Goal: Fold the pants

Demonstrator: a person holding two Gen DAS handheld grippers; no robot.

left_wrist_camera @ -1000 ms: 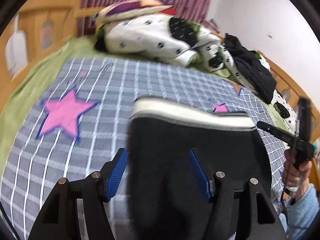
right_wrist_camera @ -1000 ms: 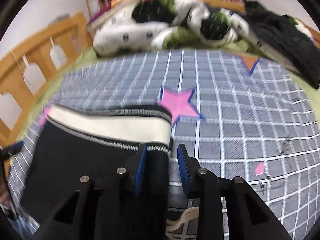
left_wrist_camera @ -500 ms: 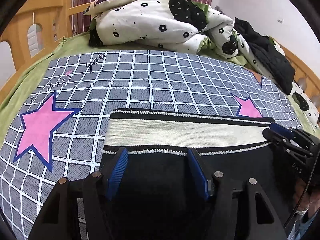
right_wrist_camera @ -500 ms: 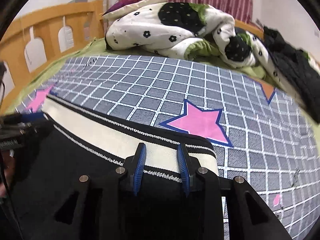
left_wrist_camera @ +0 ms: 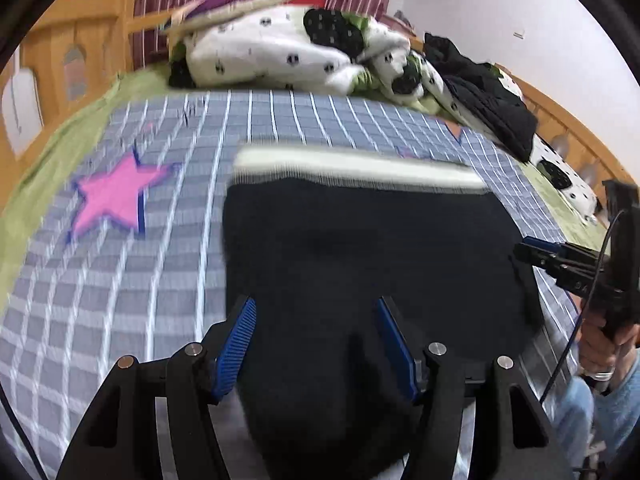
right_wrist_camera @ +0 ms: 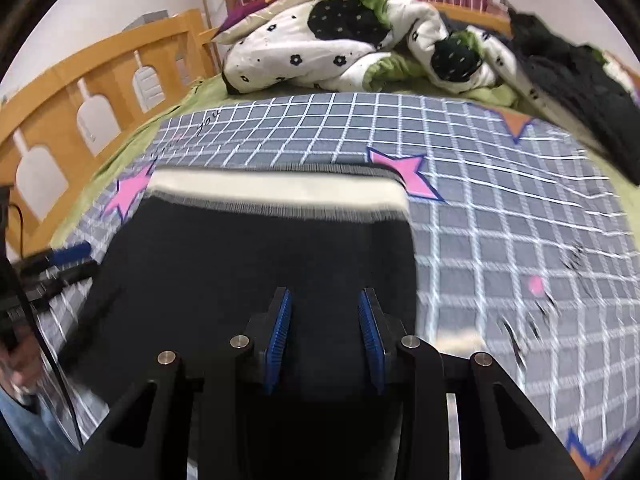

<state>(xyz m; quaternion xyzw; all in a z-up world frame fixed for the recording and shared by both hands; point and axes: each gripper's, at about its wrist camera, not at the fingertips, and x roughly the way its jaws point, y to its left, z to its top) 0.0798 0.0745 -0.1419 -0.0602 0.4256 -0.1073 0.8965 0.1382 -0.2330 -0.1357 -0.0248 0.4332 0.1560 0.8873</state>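
Note:
Black pants [left_wrist_camera: 360, 248] with a cream waistband [left_wrist_camera: 352, 168] lie flat on the checked bedspread, waistband at the far end. They also show in the right wrist view [right_wrist_camera: 256, 264]. My left gripper [left_wrist_camera: 316, 340] is open above the near part of the pants, blue pads apart, holding nothing. My right gripper [right_wrist_camera: 326, 332] is open over the pants' near right part; it also shows in the left wrist view [left_wrist_camera: 560, 258] at the pants' right edge. The left gripper shows at the left in the right wrist view [right_wrist_camera: 60, 260].
A grey checked bedspread [left_wrist_camera: 120, 272] with pink stars [left_wrist_camera: 114, 196] covers the bed. A crumpled white flowered duvet [right_wrist_camera: 344, 44] and pillow lie at the head. Dark clothes [left_wrist_camera: 488, 96] are piled at the right. A wooden bed rail [right_wrist_camera: 80, 92] runs along the left.
Both grippers have pulled back toward the near end of the pants and away from the waistband. The right gripper's jaws have opened wider. The pants stay flat on the bed.

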